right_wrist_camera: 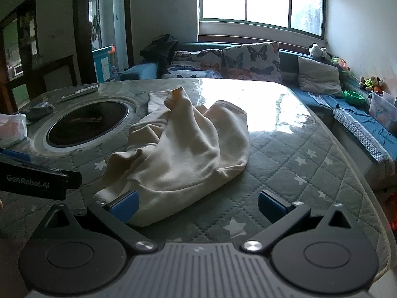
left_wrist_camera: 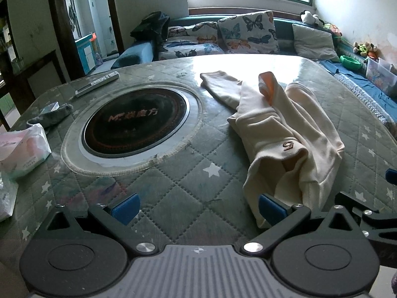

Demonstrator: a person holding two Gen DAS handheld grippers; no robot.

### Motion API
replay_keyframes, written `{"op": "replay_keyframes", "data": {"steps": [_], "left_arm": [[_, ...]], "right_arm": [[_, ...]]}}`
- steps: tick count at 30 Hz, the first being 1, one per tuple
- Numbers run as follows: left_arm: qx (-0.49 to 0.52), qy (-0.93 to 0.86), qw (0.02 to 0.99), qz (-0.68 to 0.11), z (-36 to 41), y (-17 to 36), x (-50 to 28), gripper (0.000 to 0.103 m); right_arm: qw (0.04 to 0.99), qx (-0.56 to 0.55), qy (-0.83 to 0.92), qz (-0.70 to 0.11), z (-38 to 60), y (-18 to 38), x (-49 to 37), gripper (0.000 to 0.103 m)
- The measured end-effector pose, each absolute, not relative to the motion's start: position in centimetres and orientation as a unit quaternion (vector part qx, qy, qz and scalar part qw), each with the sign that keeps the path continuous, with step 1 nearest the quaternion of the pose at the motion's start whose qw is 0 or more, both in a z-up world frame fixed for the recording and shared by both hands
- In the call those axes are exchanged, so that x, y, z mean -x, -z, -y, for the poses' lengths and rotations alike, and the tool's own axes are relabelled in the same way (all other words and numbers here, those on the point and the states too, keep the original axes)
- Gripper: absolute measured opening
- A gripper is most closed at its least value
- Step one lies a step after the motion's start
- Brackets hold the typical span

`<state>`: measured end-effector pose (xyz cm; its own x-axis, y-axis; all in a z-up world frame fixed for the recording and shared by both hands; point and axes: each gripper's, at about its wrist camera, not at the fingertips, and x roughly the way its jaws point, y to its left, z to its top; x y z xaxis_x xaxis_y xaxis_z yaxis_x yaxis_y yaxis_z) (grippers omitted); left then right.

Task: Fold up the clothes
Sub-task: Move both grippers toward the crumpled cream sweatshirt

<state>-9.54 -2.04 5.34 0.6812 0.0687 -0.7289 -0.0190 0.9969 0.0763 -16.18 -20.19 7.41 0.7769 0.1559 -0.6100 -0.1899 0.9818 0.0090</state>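
Quilted green cloth under clear plastic covers the table (left_wrist_camera: 188, 188), and the slick film could let the cream garment (left_wrist_camera: 280, 134) slide when tugged, spoiling any fold. It lies crumpled near the front edge, right of the round cooktop (left_wrist_camera: 135, 121). Both the left gripper (left_wrist_camera: 197, 206) and right gripper (right_wrist_camera: 197, 204) gape wide, holding nothing. Bunched folds hide its true shape.

Home living room. Quilted star-print table cover (left_wrist_camera: 188, 186) with built-in round cooktop (left_wrist_camera: 135, 121) at 10 o'clock; butterfly cushions (left_wrist_camera: 248, 32) on sofa at 12 o'clock; plush toys (left_wrist_camera: 310, 17) at 1 o'clock, window (right_wrist_camera: 260, 0) behind.
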Motion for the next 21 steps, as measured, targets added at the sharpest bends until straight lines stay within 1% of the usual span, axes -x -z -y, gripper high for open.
{"op": "replay_keyframes", "data": {"steps": [15, 21], "left_arm": [[-0.028, -0.018, 0.912, -0.410, 2.2, -4.8, 8.4, 0.103], [-0.025, -0.016, 0.910, -0.414, 2.0, -4.8, 7.6, 0.103]], "right_arm": [[0.940, 0.021, -0.090, -0.328, 20.2, -7.4, 15.5, 0.103], [0.939, 0.017, -0.094, -0.332, 20.1, -7.3, 14.9, 0.101]]}}
